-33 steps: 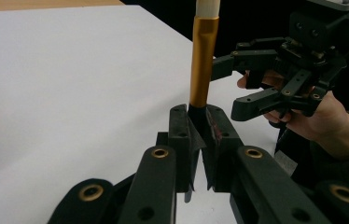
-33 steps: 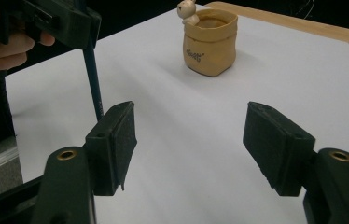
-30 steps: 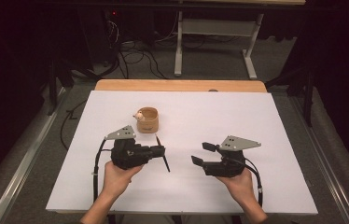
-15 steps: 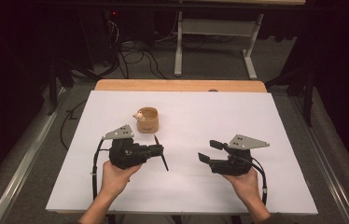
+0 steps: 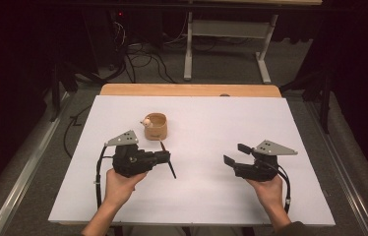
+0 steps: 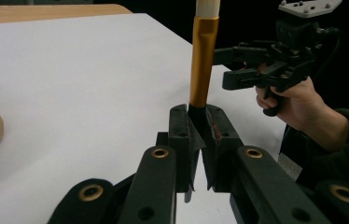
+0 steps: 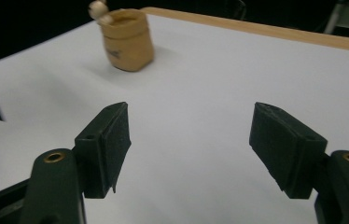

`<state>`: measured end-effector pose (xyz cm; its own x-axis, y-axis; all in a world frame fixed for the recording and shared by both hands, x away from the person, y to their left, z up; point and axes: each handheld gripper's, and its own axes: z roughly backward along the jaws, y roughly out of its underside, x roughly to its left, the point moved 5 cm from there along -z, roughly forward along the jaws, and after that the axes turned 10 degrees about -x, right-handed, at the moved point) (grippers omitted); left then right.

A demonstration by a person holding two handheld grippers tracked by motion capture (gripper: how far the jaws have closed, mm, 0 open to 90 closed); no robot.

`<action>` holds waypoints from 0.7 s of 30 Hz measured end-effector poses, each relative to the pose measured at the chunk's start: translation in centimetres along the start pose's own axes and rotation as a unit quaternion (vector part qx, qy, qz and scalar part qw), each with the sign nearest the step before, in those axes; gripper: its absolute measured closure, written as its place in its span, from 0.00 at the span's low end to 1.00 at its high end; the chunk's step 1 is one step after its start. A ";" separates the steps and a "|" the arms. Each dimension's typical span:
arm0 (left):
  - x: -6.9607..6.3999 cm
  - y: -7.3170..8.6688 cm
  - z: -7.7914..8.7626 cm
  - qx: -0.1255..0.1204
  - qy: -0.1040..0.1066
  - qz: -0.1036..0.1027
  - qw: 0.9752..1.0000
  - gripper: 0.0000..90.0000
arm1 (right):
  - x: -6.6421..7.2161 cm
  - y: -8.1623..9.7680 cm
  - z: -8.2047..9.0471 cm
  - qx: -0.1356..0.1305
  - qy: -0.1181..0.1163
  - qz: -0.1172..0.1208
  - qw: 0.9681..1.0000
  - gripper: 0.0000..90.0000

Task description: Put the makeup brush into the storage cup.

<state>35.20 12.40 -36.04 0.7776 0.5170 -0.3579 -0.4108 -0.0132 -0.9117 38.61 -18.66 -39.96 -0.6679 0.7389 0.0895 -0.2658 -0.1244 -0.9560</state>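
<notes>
Brush clamped in left gripper, right gripper wide apart

Brush (image 6: 204,60) has a gold metal ferrule, pale bristle end at the top of the left gripper view, and a thin dark handle; in the high view it shows as a slim dark stick (image 5: 168,162) crossing the jaw tips. Left gripper (image 5: 165,157) is pinched tight on the brush just below the ferrule, over the near-left part of the table. Right gripper (image 5: 236,154) holds nothing; its jaws have just been opening and stand wide apart over bare surface, well apart from the brush.

Small tan wooden cup (image 5: 155,126) stands upright just beyond the left gripper, with a pale rounded piece at its rim; not touching either gripper.

White table top (image 5: 211,118) is plain and matte, with a wooden edge strip (image 5: 190,90) at the far side. Room is dark: grey floor, loose black cables (image 5: 142,59), and a pale metal stand frame (image 5: 231,34) behind the table.
</notes>
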 end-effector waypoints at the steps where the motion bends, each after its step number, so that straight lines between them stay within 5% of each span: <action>1: 0.0 0.0 0.0 0.000 0.000 0.000 1.000 0.92 | -0.4 0.2 0.0 0.003 0.010 -0.001 1.000 0.35; 6: 0.1 0.0 0.1 0.001 -0.002 -0.001 1.000 0.92 | -1.4 0.8 0.1 0.007 0.022 -0.015 1.000 0.35; 21: 0.4 -0.2 0.6 -0.006 -0.007 0.003 1.000 0.92 | -2.5 1.8 -0.2 0.022 0.031 -0.005 0.999 0.36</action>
<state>35.36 13.11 -35.88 0.7678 0.5295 -0.3607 -0.4101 -0.0264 -0.9116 39.95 -20.55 -41.94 -0.6208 0.7799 0.0803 -0.3041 -0.1451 -0.9415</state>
